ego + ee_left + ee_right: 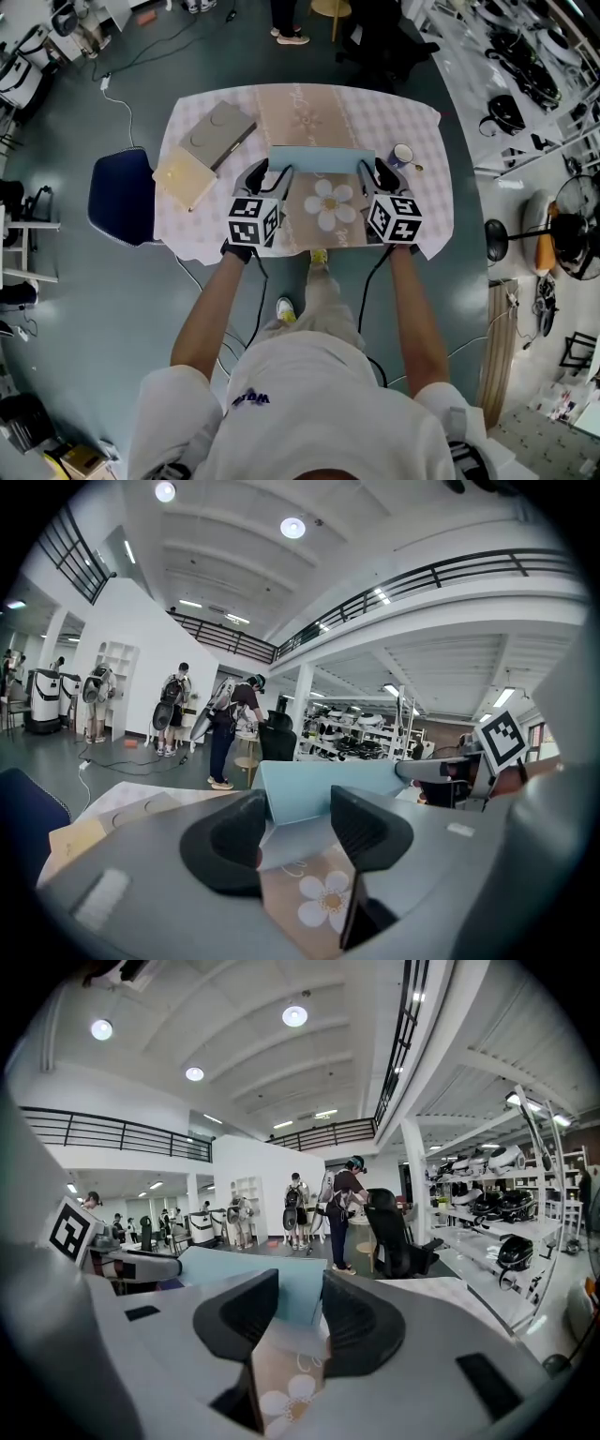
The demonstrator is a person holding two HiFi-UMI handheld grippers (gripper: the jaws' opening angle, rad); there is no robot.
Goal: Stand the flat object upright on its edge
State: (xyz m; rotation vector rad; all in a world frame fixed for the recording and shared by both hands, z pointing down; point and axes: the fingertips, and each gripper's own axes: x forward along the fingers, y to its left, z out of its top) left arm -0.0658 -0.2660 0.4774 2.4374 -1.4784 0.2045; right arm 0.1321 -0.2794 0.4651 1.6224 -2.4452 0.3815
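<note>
Two ends of the board (pixel 319 159) sit clenched in the fingers of the left gripper (pixel 298 819) and right gripper (pixel 300 1307), near upright over the worktop (pixel 412 131). Released off plumb on that thin edge, it would likely topple flat.
</note>
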